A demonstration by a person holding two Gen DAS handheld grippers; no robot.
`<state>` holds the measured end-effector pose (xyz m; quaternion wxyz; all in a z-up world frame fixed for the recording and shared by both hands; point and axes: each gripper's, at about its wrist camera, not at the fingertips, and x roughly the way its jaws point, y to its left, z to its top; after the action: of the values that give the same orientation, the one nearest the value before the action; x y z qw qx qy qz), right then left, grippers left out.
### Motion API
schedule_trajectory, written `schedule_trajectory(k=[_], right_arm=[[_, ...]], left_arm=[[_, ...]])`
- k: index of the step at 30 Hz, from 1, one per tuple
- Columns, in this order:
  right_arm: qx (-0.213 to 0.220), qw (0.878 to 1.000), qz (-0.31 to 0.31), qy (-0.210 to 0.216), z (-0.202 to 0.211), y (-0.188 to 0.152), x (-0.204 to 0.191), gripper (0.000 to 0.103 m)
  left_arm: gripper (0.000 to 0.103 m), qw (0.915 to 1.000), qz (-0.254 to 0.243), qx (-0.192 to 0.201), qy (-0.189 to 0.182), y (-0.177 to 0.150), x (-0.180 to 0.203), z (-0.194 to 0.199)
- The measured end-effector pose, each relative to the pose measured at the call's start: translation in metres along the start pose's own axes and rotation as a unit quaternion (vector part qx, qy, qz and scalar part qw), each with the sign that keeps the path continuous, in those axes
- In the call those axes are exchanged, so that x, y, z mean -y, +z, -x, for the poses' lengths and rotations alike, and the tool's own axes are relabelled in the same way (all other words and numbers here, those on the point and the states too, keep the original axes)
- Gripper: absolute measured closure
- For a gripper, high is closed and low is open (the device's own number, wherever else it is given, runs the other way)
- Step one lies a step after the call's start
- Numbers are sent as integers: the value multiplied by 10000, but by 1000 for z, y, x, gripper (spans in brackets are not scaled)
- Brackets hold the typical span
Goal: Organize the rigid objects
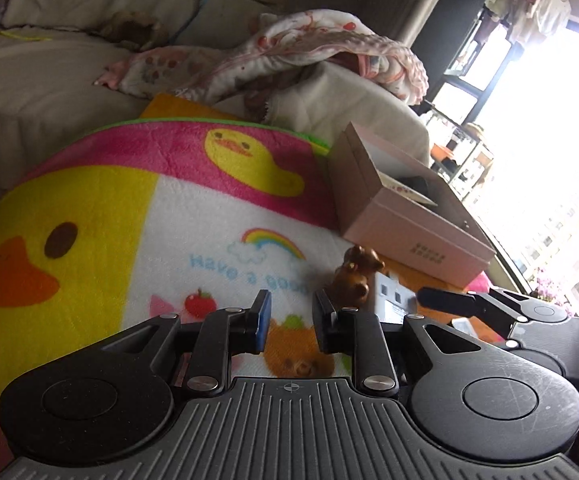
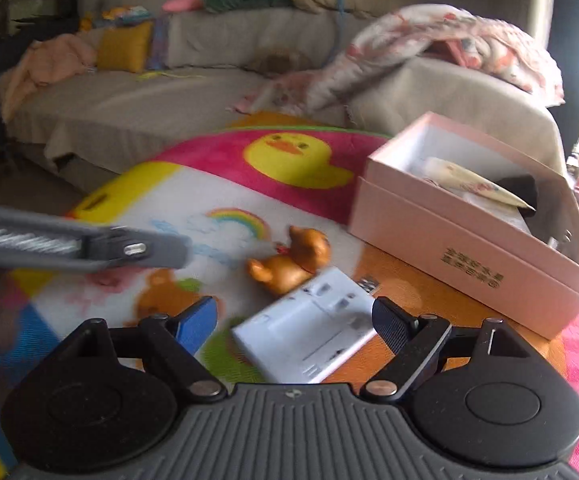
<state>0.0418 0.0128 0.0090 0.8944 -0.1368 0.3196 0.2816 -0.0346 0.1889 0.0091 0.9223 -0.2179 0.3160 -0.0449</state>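
A golden bear figurine (image 2: 289, 264) lies on the duck-print blanket (image 2: 193, 200), just beyond a white rectangular device (image 2: 309, 336). My right gripper (image 2: 293, 306) is open, and the device's near end lies between its fingers without touching the pads. An open pink box (image 2: 473, 248) to the right holds a cream item and a black one. In the left wrist view, my left gripper (image 1: 292, 300) is shut with nothing in it. It hovers over the blanket just left of the bear (image 1: 357, 276) and the device (image 1: 393, 300). A blurred grey finger (image 2: 145, 248) of it crosses the right wrist view.
A small metal connector (image 2: 369, 282) lies by the device. A beige sofa (image 2: 149, 100) with a crumpled floral blanket (image 2: 429, 44) and cushions stands behind. One right-gripper finger (image 1: 445, 300) reaches in beside the pink box (image 1: 409, 224). A bright window (image 1: 549, 140) is on the right.
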Motion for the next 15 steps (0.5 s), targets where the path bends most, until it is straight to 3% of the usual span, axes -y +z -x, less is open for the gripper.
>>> schedule_trajectory(k=[3, 5, 12, 15], right_arm=[[-277, 9986, -384, 226, 3, -9, 19, 41], [-254, 9984, -502, 80, 12, -17, 30, 54], [-294, 9951, -867, -361, 38, -39, 63, 56], [-152, 9954, -855, -410, 56, -46, 68, 48]], left_arm=[[78, 9999, -100, -31, -80, 1, 1, -5], [78, 9997, -186, -42, -136, 2, 7, -12], [78, 9969, -764, -3, -201, 19, 43, -41], [78, 9950, -974, -182, -133, 20, 55, -58]])
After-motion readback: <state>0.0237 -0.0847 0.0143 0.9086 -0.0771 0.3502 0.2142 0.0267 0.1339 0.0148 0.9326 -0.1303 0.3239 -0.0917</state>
